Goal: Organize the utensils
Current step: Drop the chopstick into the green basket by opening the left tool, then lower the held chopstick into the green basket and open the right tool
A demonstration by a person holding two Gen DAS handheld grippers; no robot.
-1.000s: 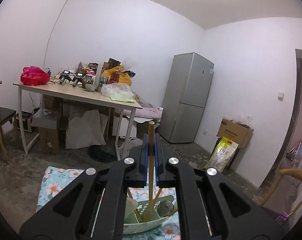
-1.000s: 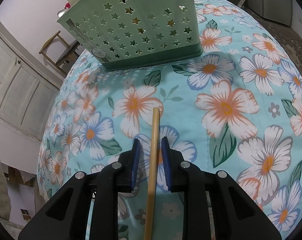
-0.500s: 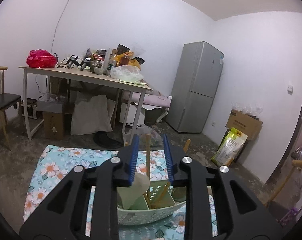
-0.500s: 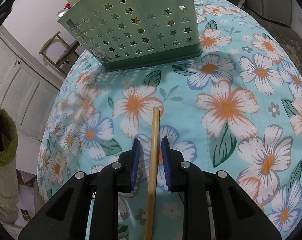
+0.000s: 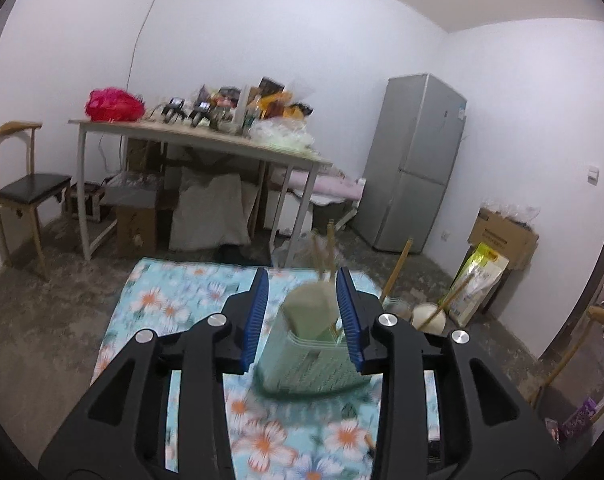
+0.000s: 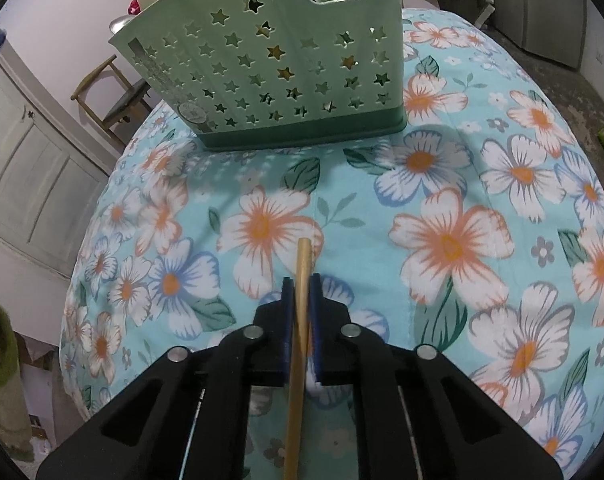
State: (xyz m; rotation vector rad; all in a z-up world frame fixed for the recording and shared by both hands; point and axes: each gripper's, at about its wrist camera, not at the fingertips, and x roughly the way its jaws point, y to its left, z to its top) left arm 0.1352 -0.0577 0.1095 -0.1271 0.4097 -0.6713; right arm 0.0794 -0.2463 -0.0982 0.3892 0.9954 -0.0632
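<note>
Room: bare white walls, grey floor, flowered cloth (image 6: 454, 240) spread under a green basket (image 6: 285, 80).
Change: left gripper (image 5: 302, 312) has let its stick go into the basket – tongs opening, nothing between them.
Right gripper (image 6: 299, 300): has just clamped a wooden stick (image 6: 302, 280) lying near the basket, pointing steeply down – ready to lift next.

Left tongs (image 5: 302, 316) opening (empty) above green caddy (image 5: 302, 364)
</note>
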